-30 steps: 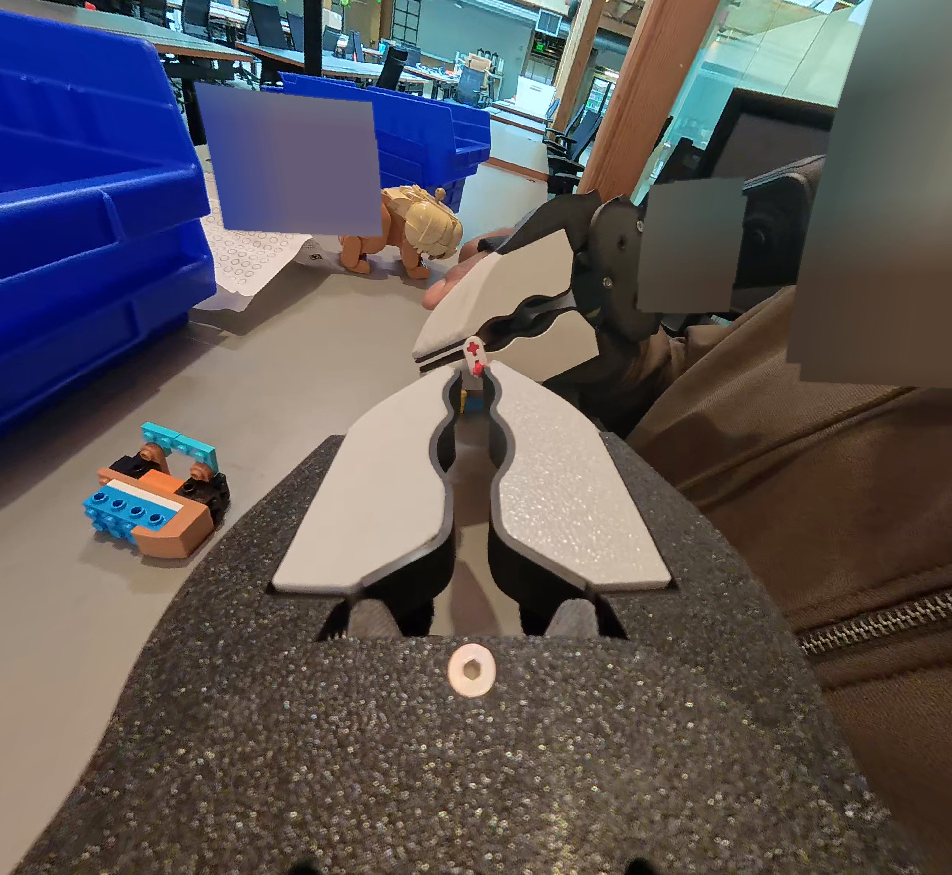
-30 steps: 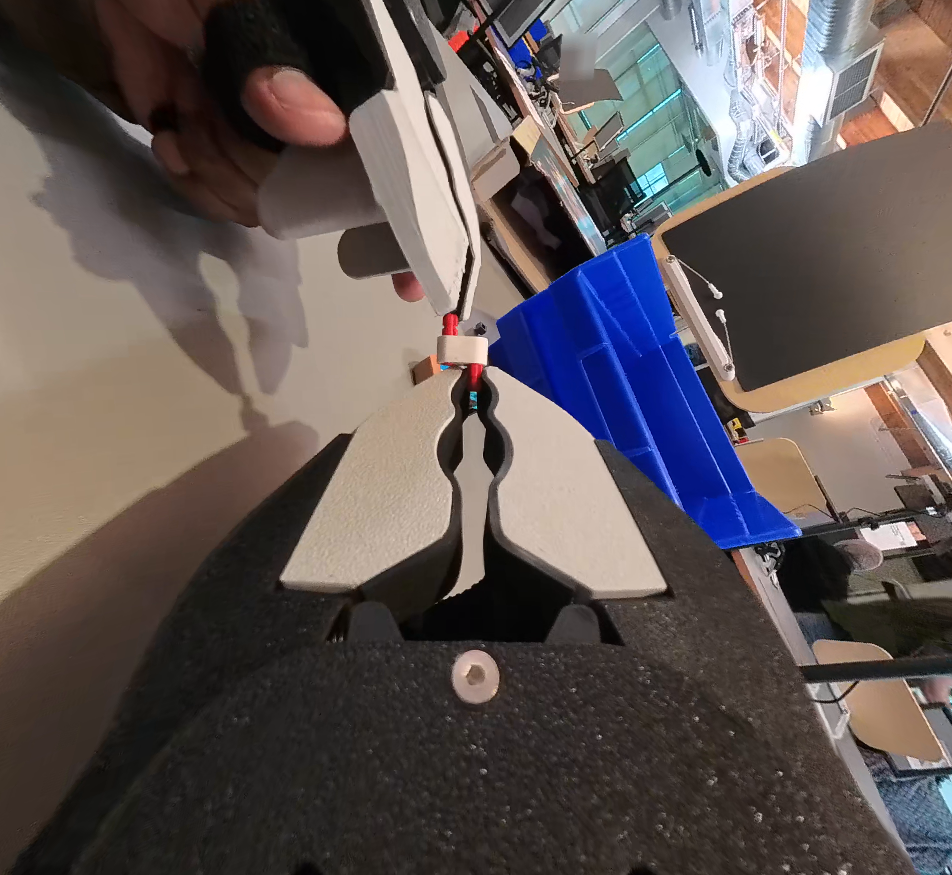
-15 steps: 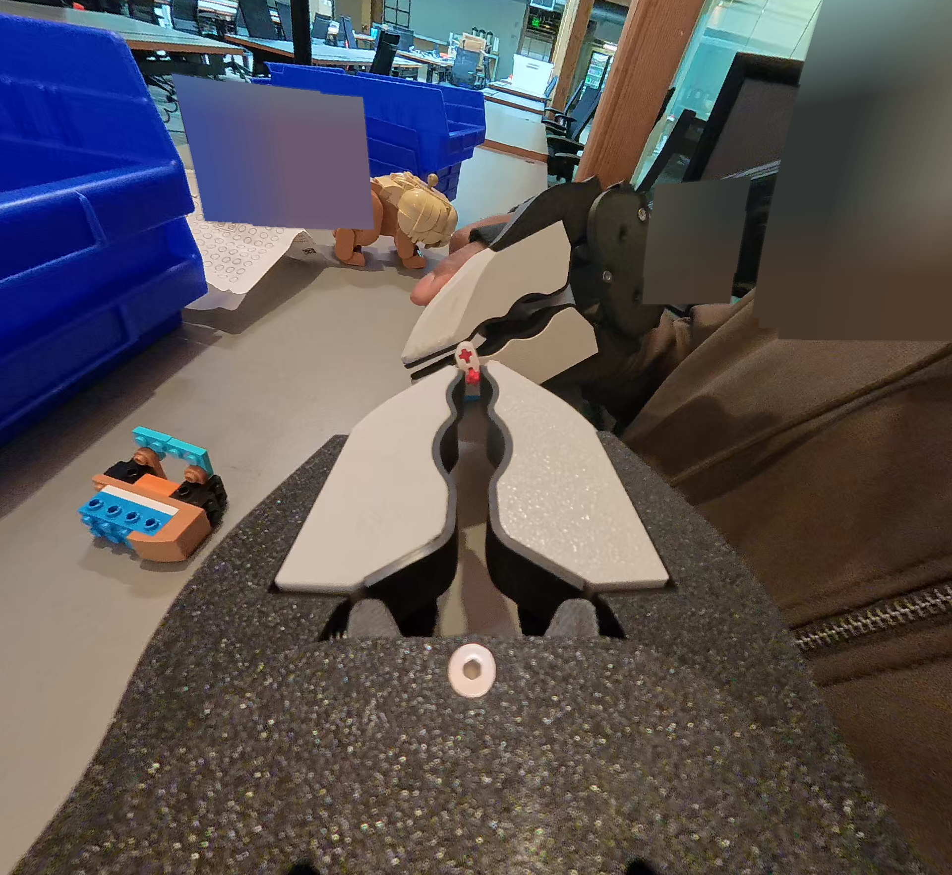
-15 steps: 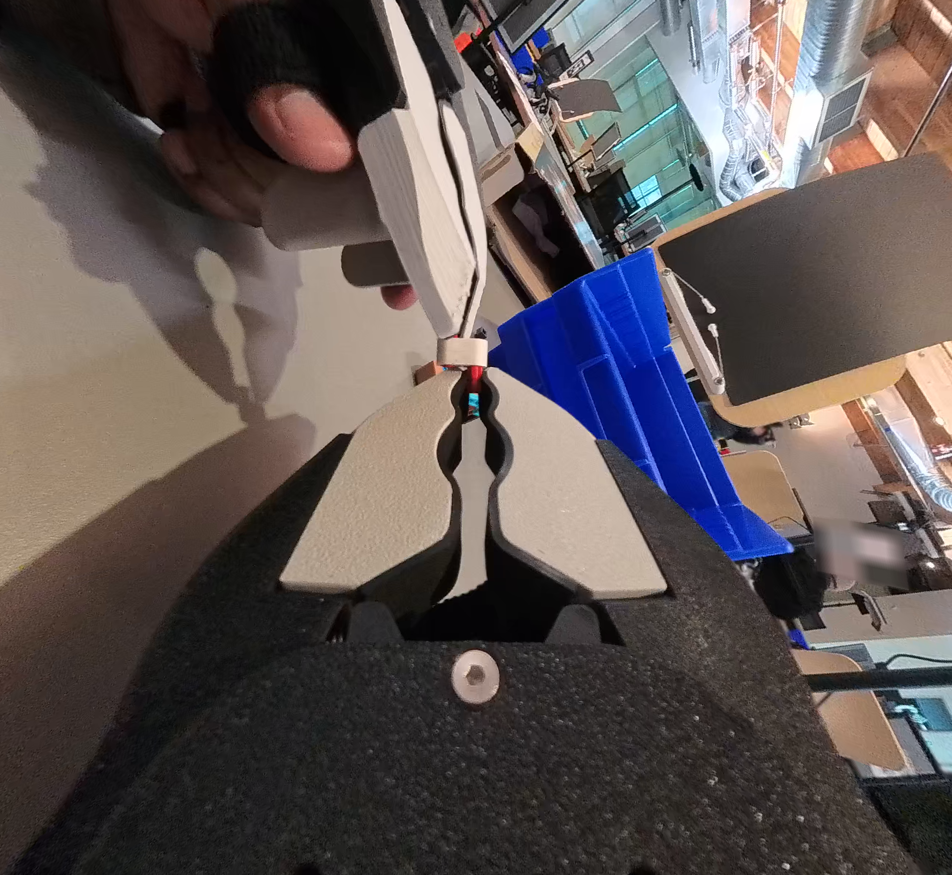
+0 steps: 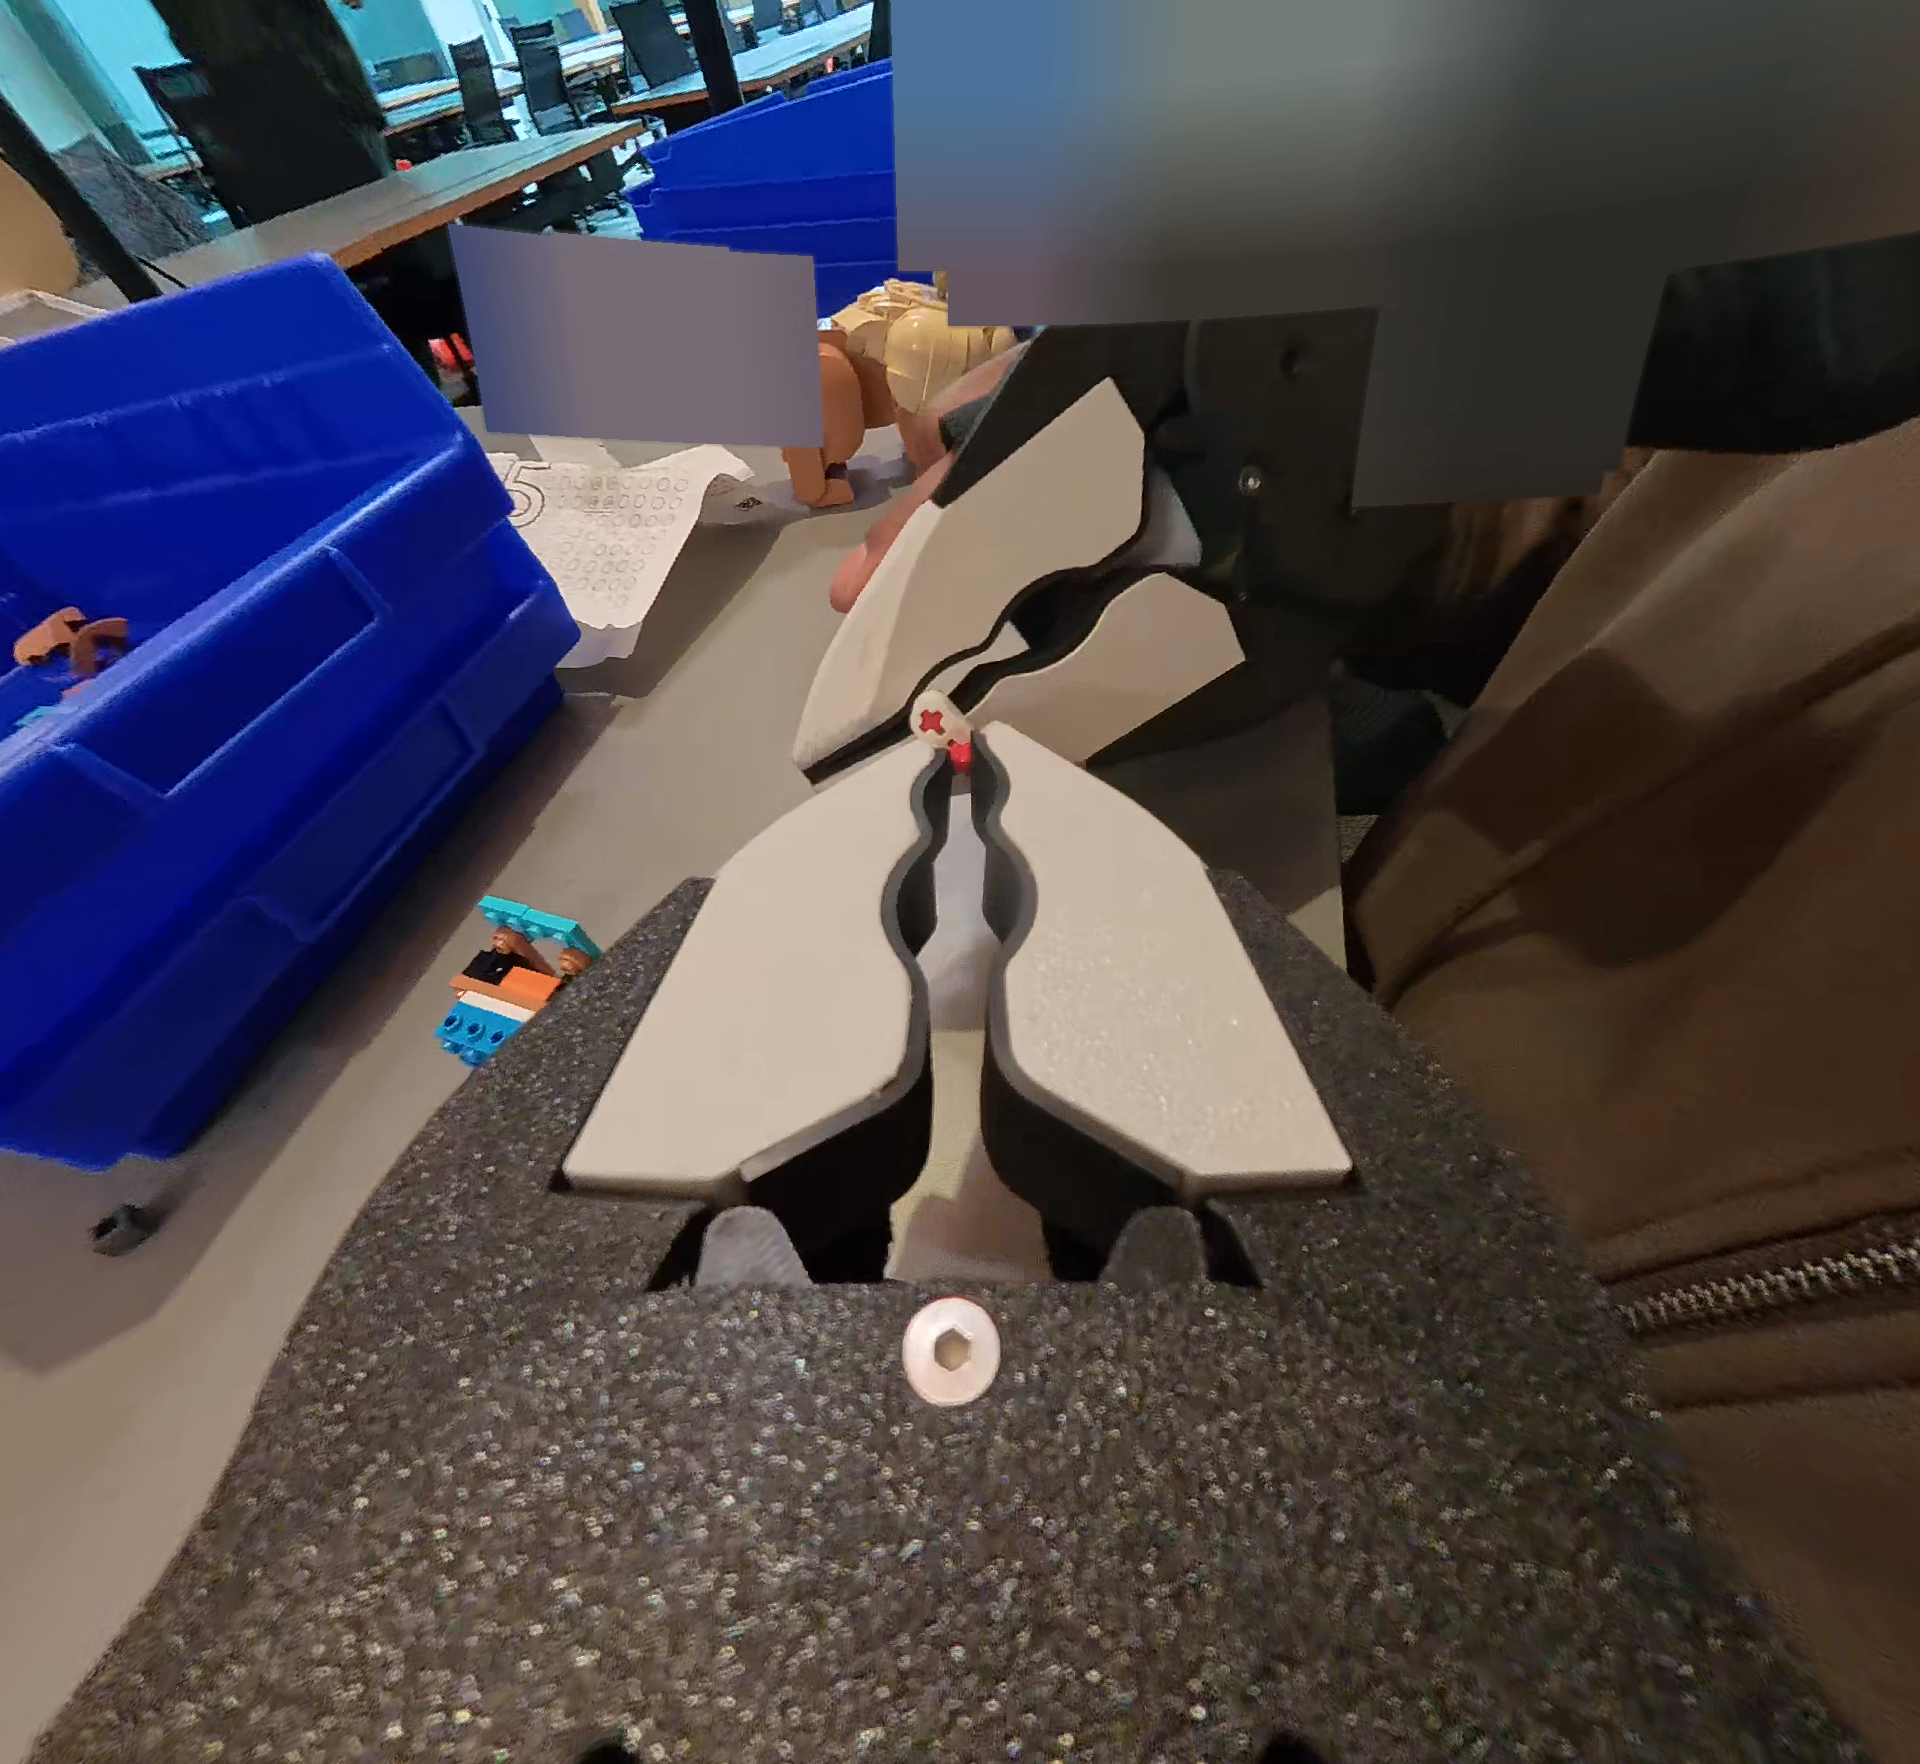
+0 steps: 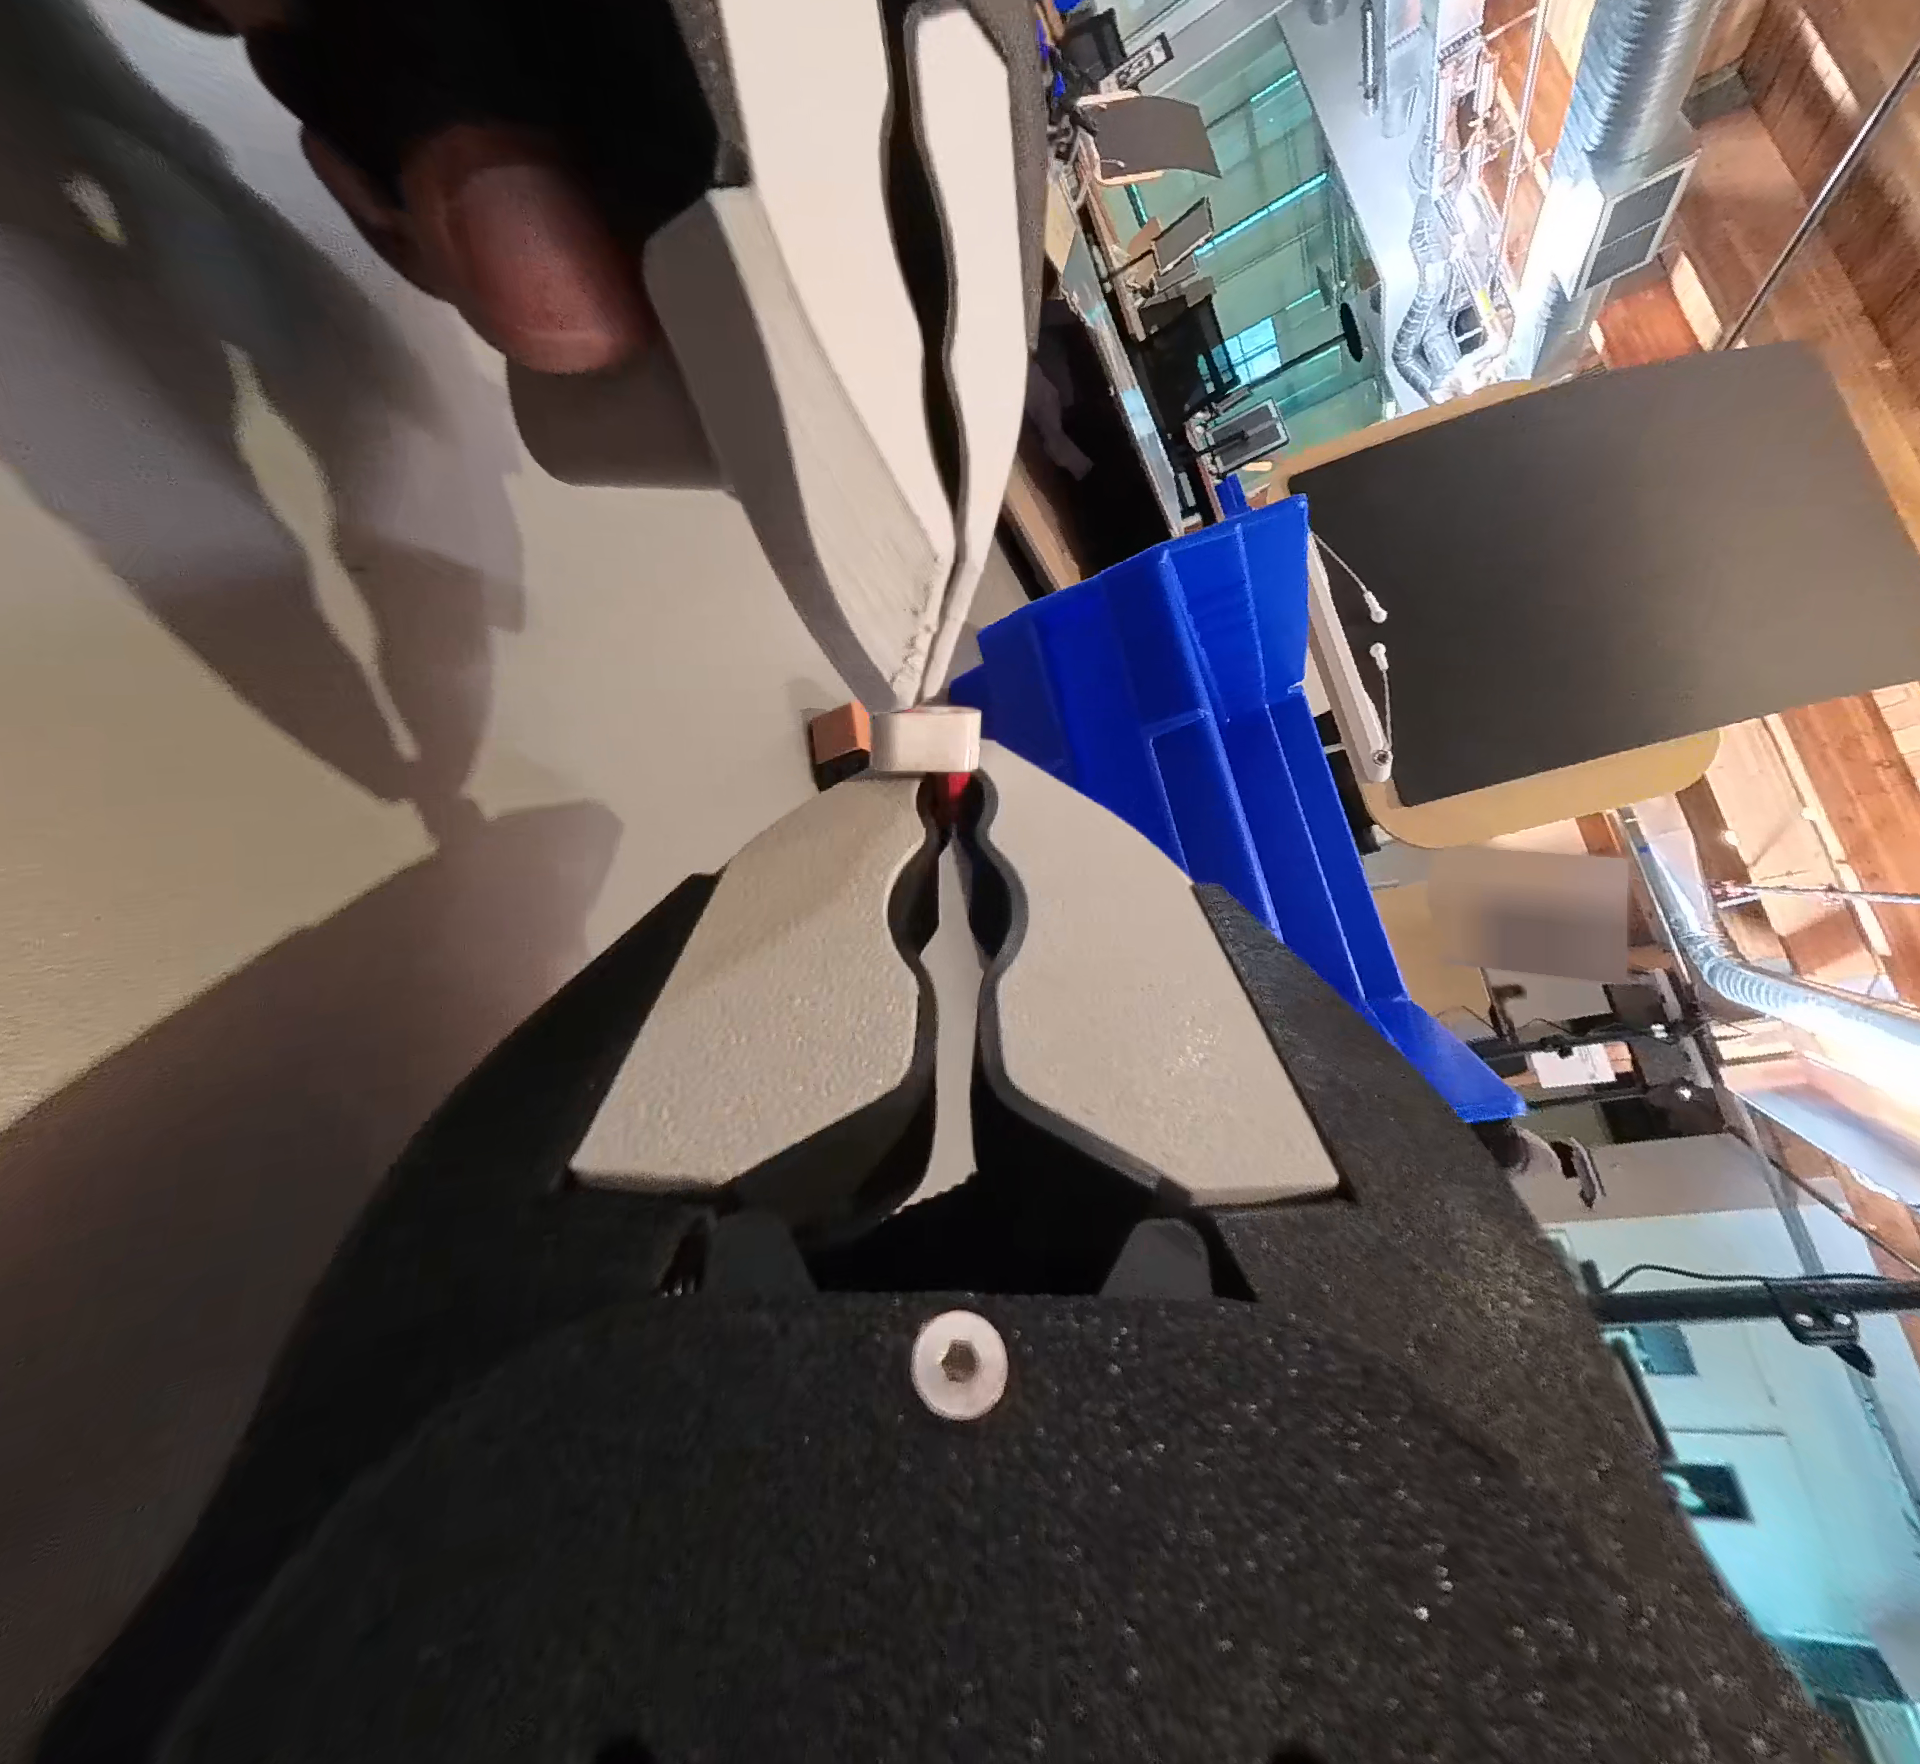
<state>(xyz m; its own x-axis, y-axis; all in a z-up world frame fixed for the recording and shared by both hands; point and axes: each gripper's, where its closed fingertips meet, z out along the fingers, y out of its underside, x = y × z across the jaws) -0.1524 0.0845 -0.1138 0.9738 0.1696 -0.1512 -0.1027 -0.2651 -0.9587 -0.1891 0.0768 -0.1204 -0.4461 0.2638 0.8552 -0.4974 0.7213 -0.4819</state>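
The left gripper (image 5: pixel 961 758) is almost closed, and its two grey tips pinch a thin red pin (image 5: pixel 960 756). A small white ring (image 5: pixel 935 722) sits on the pin, and a red cross shows in the ring's hole. The right gripper (image 5: pixel 894 738) comes in from the far side and its tips meet the left tips at the ring. In the right wrist view the right gripper (image 6: pixel 954 784) is nearly closed too, with the red pin (image 6: pixel 951 787) squeezed between its tips. There the white ring (image 6: pixel 925 740) lies just past those tips, and the left gripper (image 6: pixel 930 691) points down onto it from above. So both grippers hold the same little piece in the air above the grey table (image 5: pixel 675 758). A thumb (image 6: pixel 530 270) presses on the side of the left gripper. A small toy (image 5: pixel 514 982) made of orange, blue and black bricks lies on the table to the left, close to the left gripper. A big blue bin (image 5: pixel 260 675) stands farther left. A tan brick lion (image 5: pixel 894 384) stands at the back, near a white sheet (image 5: pixel 623 519) with circles on it. A brown jacket (image 5: pixel 1662 883) fills the right side. A tiny black bit (image 5: pixel 123 1226) lies by the bin.
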